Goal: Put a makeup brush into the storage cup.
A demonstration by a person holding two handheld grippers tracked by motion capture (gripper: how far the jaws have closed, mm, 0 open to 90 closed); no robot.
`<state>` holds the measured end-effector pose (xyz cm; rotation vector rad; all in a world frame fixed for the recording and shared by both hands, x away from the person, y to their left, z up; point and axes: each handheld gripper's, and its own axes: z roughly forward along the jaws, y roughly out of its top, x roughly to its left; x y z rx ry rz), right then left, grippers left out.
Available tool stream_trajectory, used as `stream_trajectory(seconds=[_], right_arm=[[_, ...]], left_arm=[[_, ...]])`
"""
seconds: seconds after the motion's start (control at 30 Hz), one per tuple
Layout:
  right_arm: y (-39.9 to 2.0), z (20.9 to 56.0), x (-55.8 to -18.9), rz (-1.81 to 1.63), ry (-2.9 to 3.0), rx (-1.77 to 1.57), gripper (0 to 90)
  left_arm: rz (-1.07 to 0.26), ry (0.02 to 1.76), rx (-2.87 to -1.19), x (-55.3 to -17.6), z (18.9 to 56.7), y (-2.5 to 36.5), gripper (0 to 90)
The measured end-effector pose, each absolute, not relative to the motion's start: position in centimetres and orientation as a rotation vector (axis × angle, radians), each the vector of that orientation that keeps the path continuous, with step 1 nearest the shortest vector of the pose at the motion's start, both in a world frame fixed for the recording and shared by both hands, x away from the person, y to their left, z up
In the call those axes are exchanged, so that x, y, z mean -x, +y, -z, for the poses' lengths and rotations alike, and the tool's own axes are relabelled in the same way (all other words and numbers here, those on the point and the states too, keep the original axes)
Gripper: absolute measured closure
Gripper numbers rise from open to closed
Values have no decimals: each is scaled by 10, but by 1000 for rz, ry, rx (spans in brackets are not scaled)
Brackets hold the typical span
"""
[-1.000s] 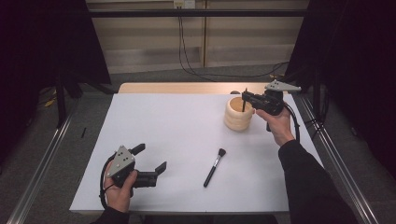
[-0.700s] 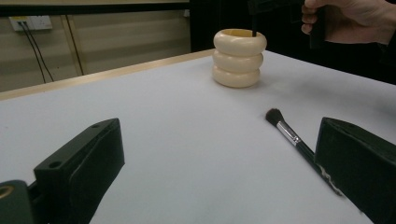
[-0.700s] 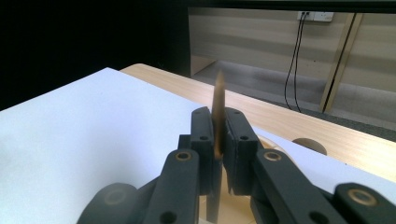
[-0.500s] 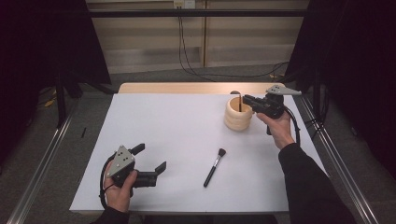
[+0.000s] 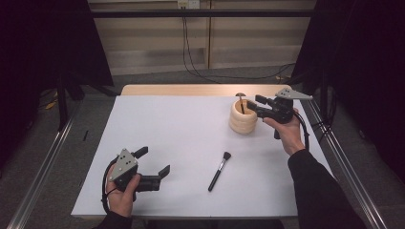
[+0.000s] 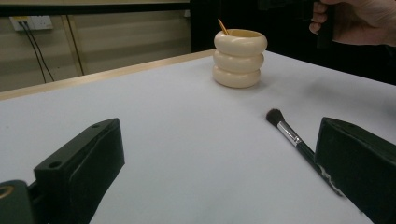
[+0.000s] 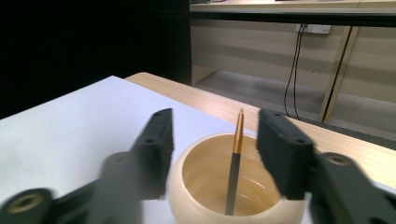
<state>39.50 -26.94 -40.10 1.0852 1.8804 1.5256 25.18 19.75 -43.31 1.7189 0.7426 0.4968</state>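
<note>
White counter (image 5: 181, 133), a brush stood in a cream holder.
The right tool (image 5: 251, 102), jaws just opened, was held apart around the brush (image 7: 235, 158) inside the holder (image 5: 243, 118); the left tool (image 5: 155, 162) was held open.

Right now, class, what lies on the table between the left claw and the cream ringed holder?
A black-handled makeup brush lies there, apart from the left claw and the holder, as the high view shows.
</note>
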Motion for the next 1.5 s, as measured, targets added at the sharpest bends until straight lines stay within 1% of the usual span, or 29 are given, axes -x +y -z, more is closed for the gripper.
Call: stream_trajectory(seconds=[0.03,0.1,0.2,0.33,0.97,1.5], right_arm=[[-268,400,-393,-1508,1877,-1085,341],[-266,400,-392,-1488,1877,-1086,230],[-267,401,-387,-1469,1852,-1097,99],[-271,400,-380,-1470,1814,-1106,7],[-285,400,-346,-1458,1788,-1154,3],[-291,408,-304,-1463,1799,-1125,0]], left_arm=[[-499,739,-1722,-252,433,198,15],[-499,747,-1722,-252,433,198,15],[-501,739,-1718,-253,433,200,15],[-500,752,-1715,-253,433,200,15],[-500,769,-1684,-251,431,204,16],[-508,767,-1686,-250,431,206,14]])
